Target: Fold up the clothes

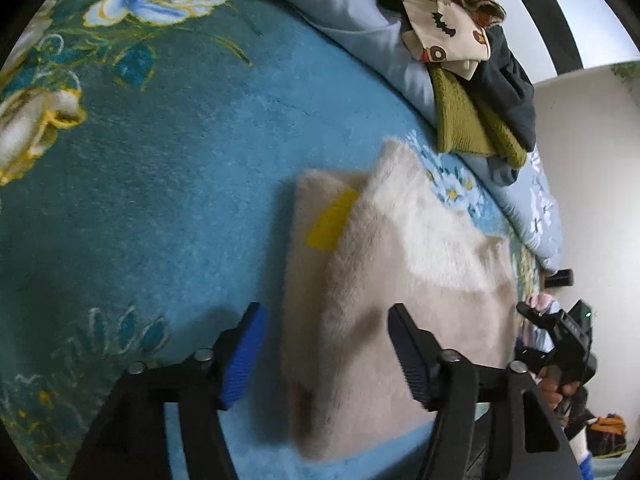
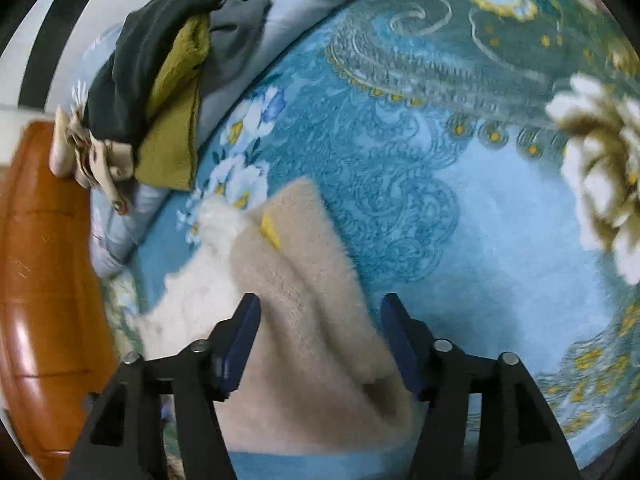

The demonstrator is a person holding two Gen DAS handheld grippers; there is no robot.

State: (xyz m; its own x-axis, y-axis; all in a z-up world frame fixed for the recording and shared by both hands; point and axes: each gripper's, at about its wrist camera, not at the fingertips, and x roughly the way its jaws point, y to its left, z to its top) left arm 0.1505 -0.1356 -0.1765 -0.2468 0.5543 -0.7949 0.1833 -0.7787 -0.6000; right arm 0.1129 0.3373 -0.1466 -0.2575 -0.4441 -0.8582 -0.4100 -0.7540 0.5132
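A fluffy cream and beige garment (image 1: 400, 280) with a yellow tag (image 1: 332, 220) lies partly folded on a blue floral blanket (image 1: 180, 160). My left gripper (image 1: 324, 352) is open just above its near edge, one finger over the blanket and one over the garment. My right gripper (image 2: 320, 340) is open, its fingers on either side of a raised beige fold of the same garment (image 2: 304, 300). The yellow tag (image 2: 270, 230) also shows in the right wrist view. The right gripper (image 1: 560, 340) in the person's hand also shows at the right edge of the left wrist view.
A pile of other clothes (image 1: 472, 80), olive, dark and patterned, sits on a grey-blue quilt (image 1: 340, 12) at the far side of the bed. It also shows in the right wrist view (image 2: 160, 92). A wooden bed frame (image 2: 44, 260) runs along the left there.
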